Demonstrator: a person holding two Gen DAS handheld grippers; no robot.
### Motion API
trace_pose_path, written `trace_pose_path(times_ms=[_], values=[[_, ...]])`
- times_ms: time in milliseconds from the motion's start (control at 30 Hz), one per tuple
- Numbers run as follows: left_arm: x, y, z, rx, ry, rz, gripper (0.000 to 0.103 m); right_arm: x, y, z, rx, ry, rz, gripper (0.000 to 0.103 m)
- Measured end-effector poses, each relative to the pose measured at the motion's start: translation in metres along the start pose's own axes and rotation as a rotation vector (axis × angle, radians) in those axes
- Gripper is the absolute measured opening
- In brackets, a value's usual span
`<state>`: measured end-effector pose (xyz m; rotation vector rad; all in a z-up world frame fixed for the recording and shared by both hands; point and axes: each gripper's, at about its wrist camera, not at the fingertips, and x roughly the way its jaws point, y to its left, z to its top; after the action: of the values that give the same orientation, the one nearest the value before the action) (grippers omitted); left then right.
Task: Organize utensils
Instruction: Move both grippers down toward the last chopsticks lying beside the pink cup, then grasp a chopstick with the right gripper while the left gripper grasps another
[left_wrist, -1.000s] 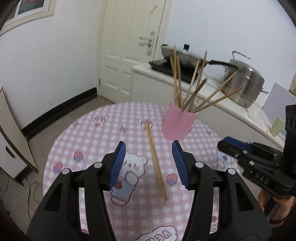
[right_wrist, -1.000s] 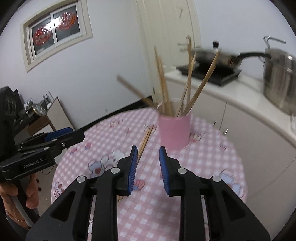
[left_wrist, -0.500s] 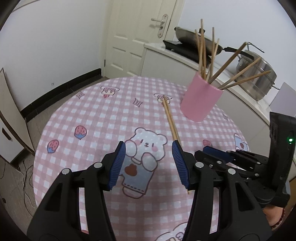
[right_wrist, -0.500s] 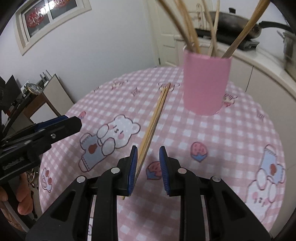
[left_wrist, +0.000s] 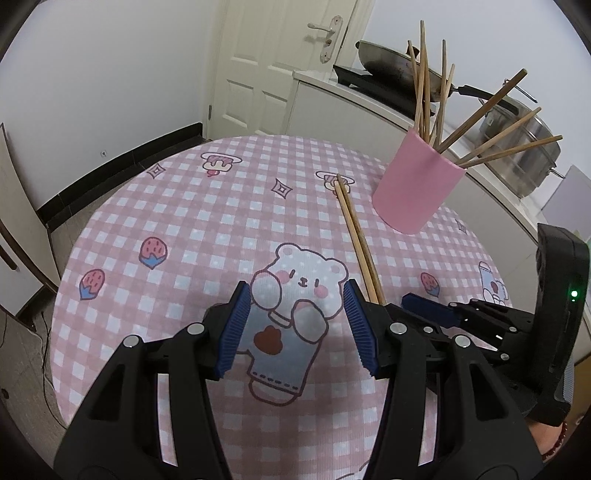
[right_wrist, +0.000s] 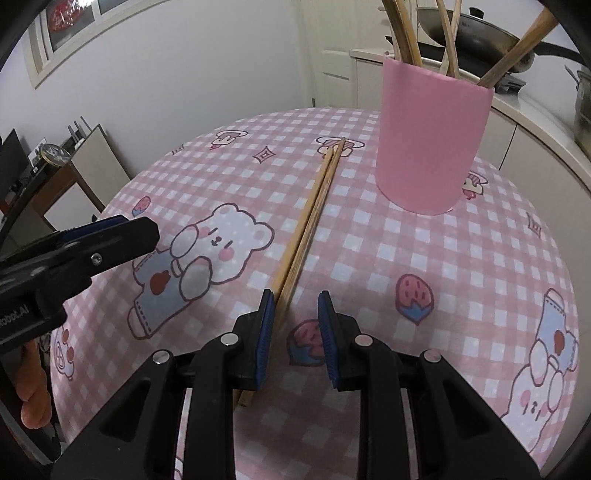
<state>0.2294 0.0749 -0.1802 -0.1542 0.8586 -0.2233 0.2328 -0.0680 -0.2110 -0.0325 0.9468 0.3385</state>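
Chopsticks (right_wrist: 306, 229) lie as a tight pair flat on the pink checked cloth (right_wrist: 424, 266), side by side and touching along their length, their far tips just beside the foot of the pink cup (right_wrist: 430, 147). That cup stands upright and already carries a fan of other sticks (left_wrist: 491, 122) leaning outward against its rim, so it reads as the place where utensils belong, and the loose pair is likely what remains to be gathered. The right tongs (right_wrist: 295, 325) are tipped down at the near end of the pair, the jaws a narrow way apart and pressing on nothing; the sticks run in past the inner face of the left-hand blue pad (right_wrist: 266, 332), well off centre in the gap, and whether they brush that pad cannot be told. The narrow gap suits a thin target: little closing would be needed to pinch both sticks together, though a slight shift sideways would seem wise so they sit midway. The left tongs (left_wrist: 299, 325) are spread wider, about half their reach, with nothing in them, over the bear print (left_wrist: 295, 295). From that view the pair passes just outside the right-hand pad (left_wrist: 360, 332) and vanishes behind it, so this tool frames no stick; it looks to be standing by, perhaps ready to steady the cup or the pair.
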Motion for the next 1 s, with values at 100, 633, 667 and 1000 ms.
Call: trace_pose_path(times_ms=[100,633,667,1000], values=[[0.004,-0.001,0.0,0.001,0.012,-0.005,0.052,0.0,0.0,0.001,-0.01,0.004,-0.036,0.023],[0.035,-0.024,0.009,0.017,0.078,0.002,0.052,0.006,-0.007,0.007,-0.029,0.059,0.006,0.008],[0.038,-0.028,0.01,0.02,0.082,-0.003,0.052,0.005,-0.01,0.007,-0.029,0.06,0.005,0.006],[0.083,-0.065,0.018,0.08,0.169,0.016,0.037,-0.009,-0.046,-0.003,0.025,0.05,-0.005,0.004]])
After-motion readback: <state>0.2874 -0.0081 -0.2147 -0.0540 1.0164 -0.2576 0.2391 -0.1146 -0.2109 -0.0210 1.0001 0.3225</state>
